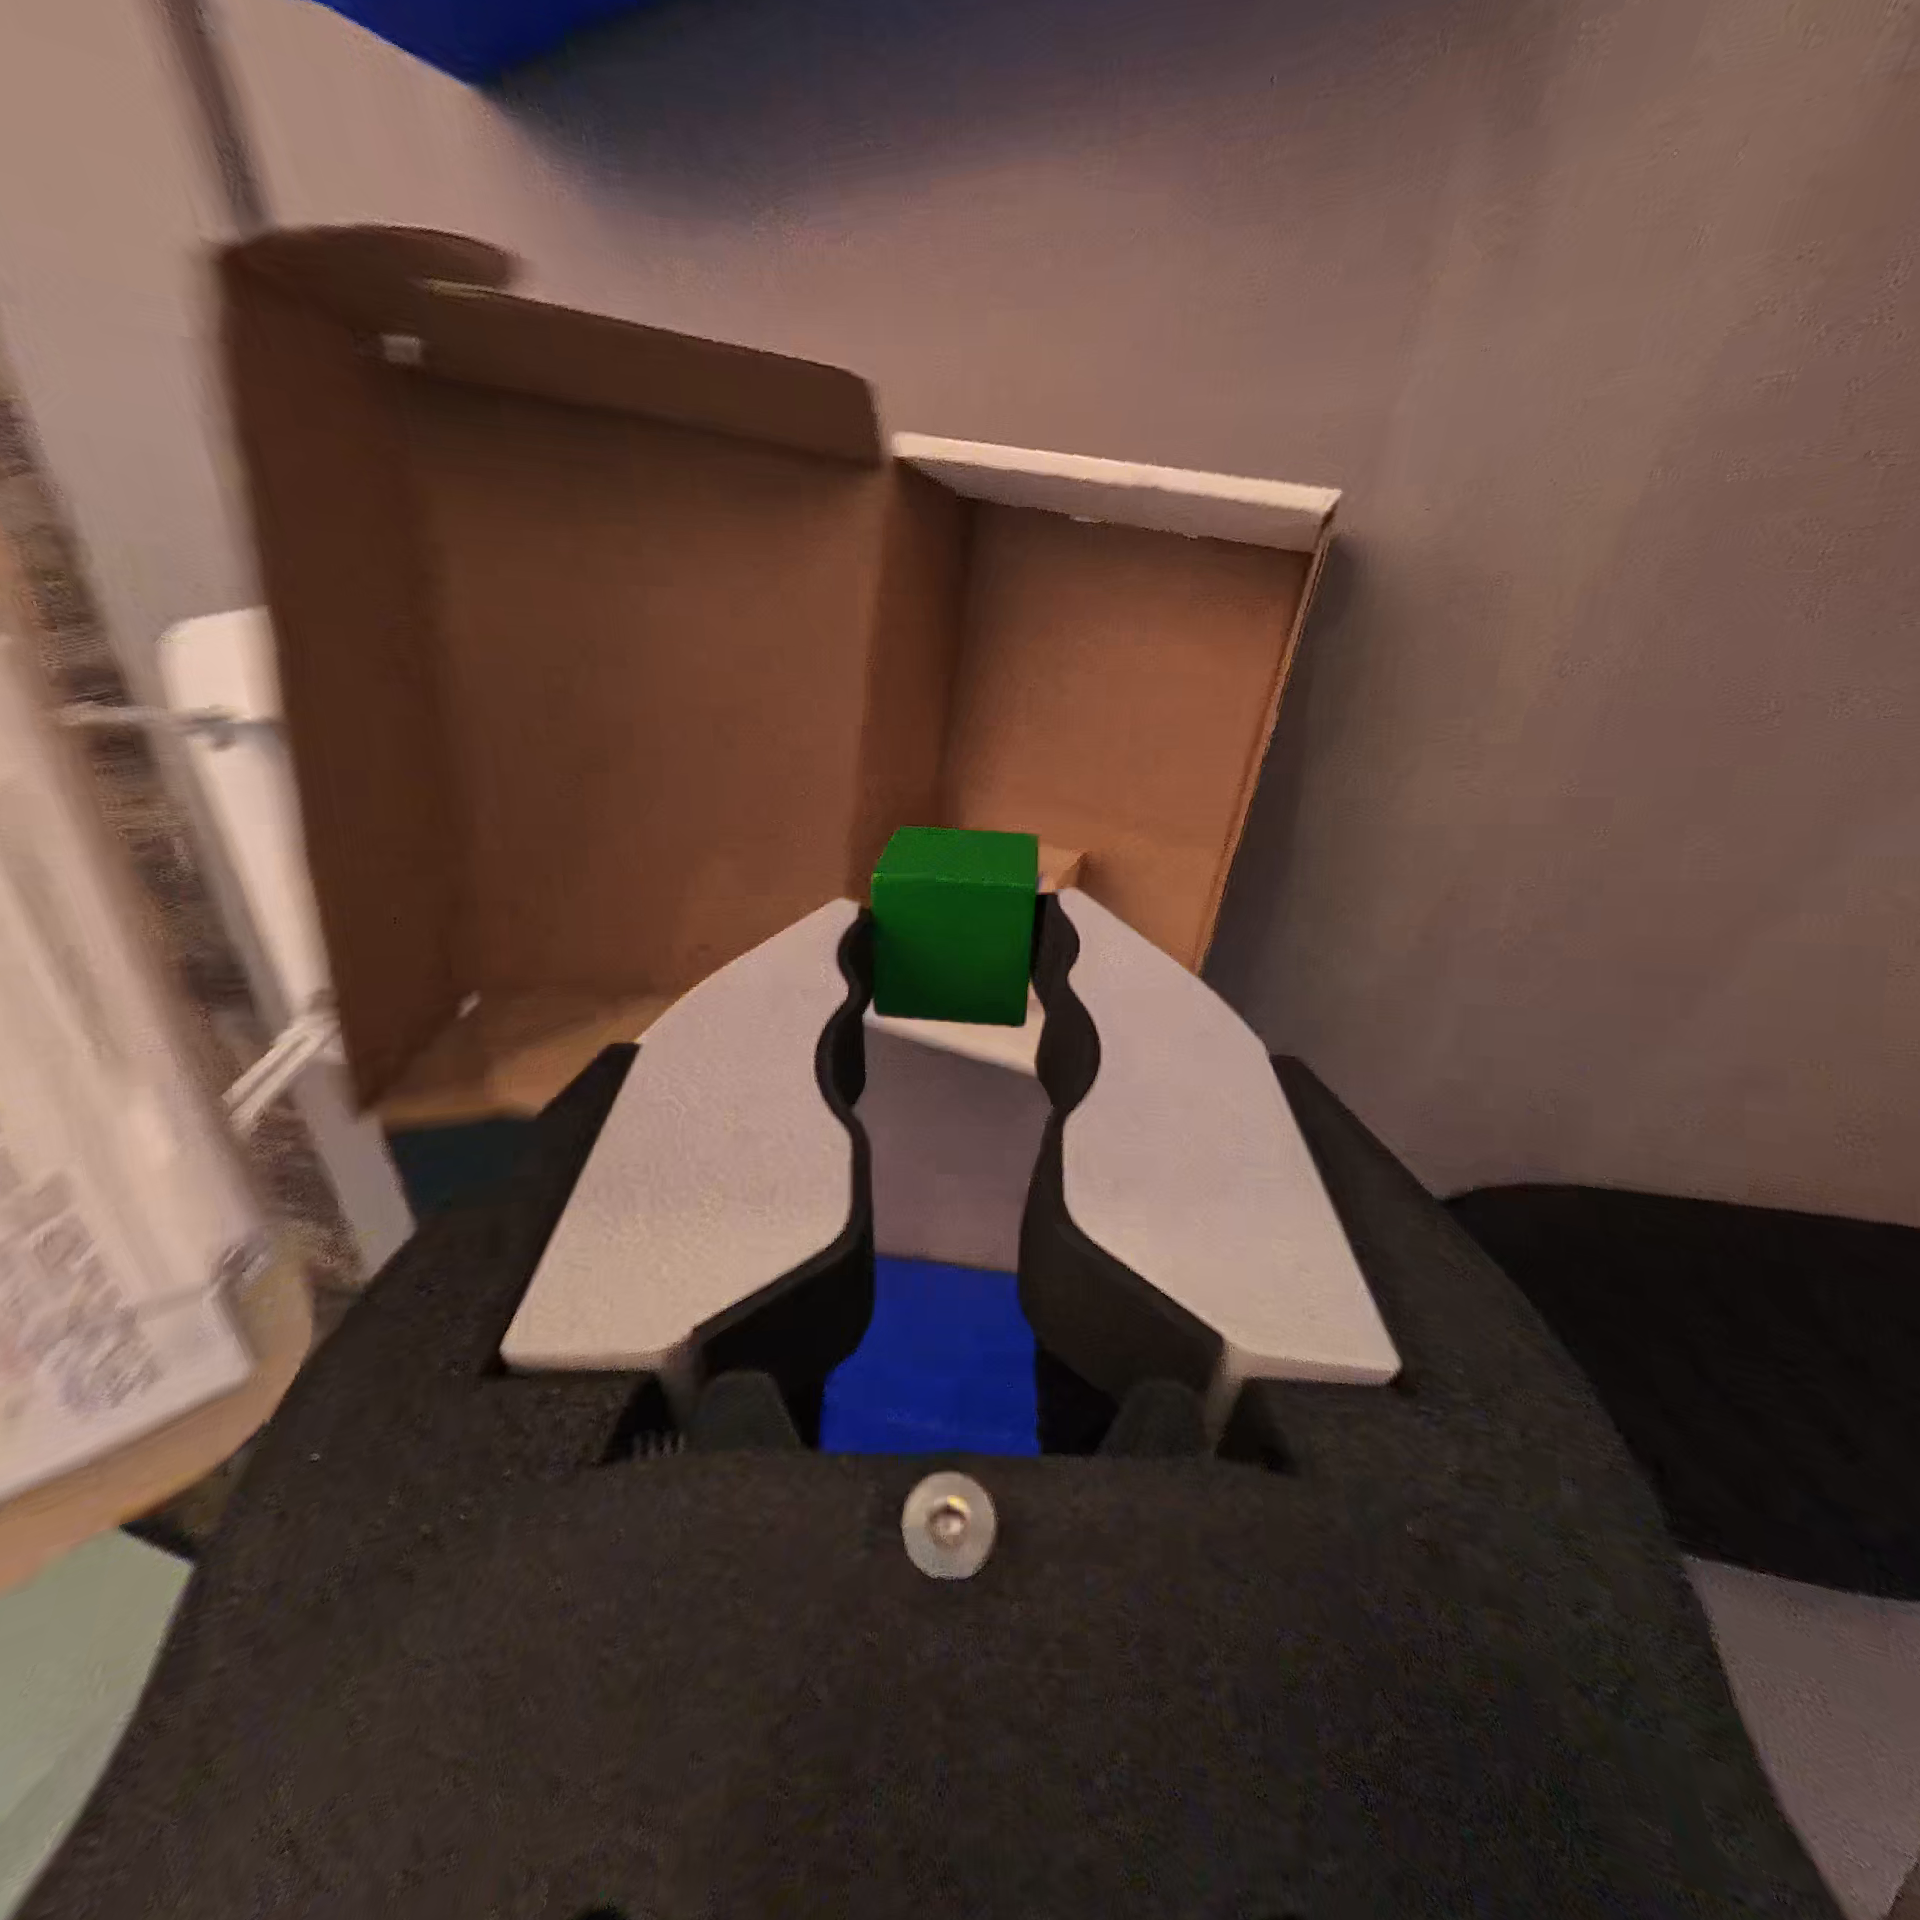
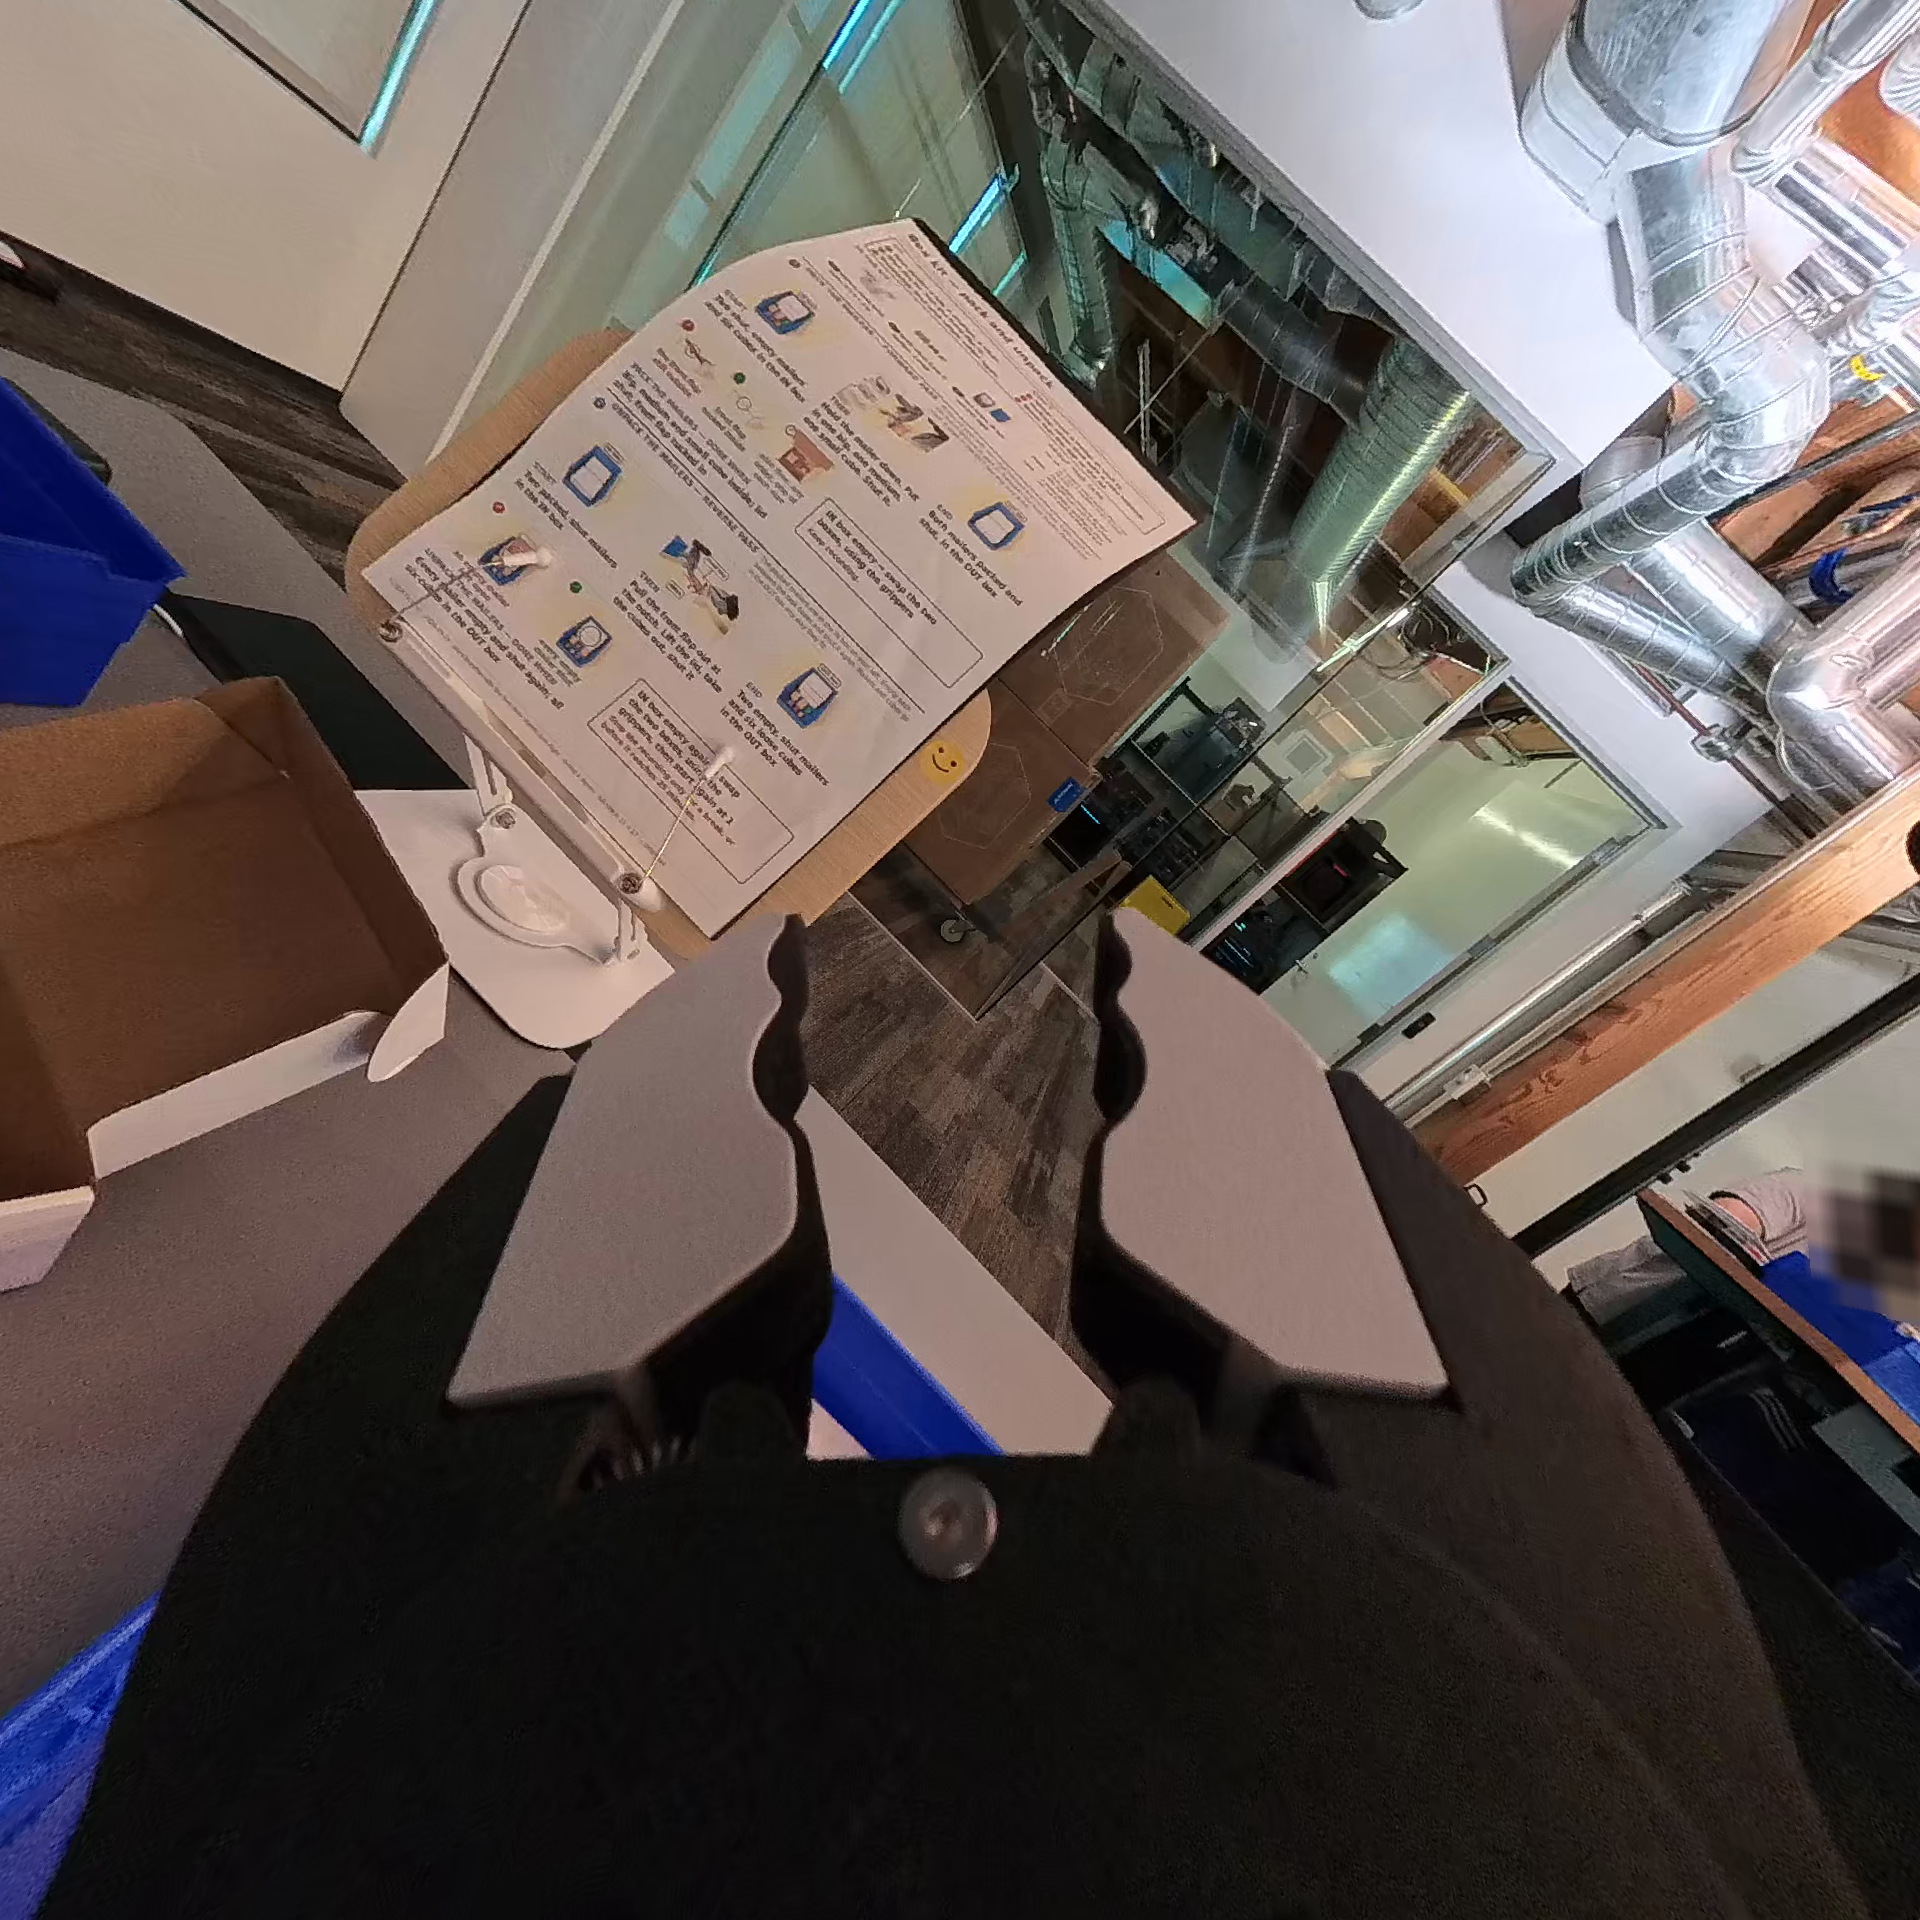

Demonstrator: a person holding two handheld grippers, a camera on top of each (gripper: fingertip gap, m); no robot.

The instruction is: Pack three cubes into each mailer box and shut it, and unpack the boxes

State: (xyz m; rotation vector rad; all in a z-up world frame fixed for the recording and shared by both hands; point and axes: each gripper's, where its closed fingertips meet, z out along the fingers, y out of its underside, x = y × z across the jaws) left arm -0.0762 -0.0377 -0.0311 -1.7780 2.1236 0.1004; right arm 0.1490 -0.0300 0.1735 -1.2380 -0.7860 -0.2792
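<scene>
My left gripper (image 1: 954,925) is shut on a green cube (image 1: 954,923) and holds it at the fingertips, in front of an open mailer box (image 1: 644,675). The box is brown inside and white outside, and its lid stands up behind it. My right gripper (image 2: 948,982) is open and empty, tilted and raised beyond the table edge, pointing out over the floor. The same open mailer box (image 2: 177,914) lies to its left in the right wrist view. No cubes show inside the box.
A printed instruction sheet on a white stand (image 2: 748,561) is behind the box; it also shows blurred at the left in the left wrist view (image 1: 94,1195). Blue bins (image 2: 62,561) sit at the far left and below my right gripper (image 2: 894,1392). A blue surface (image 1: 935,1361) shows under my left gripper. The grey tabletop (image 2: 260,1299) carries the box. Left tips to right tips: about 30 centimetres.
</scene>
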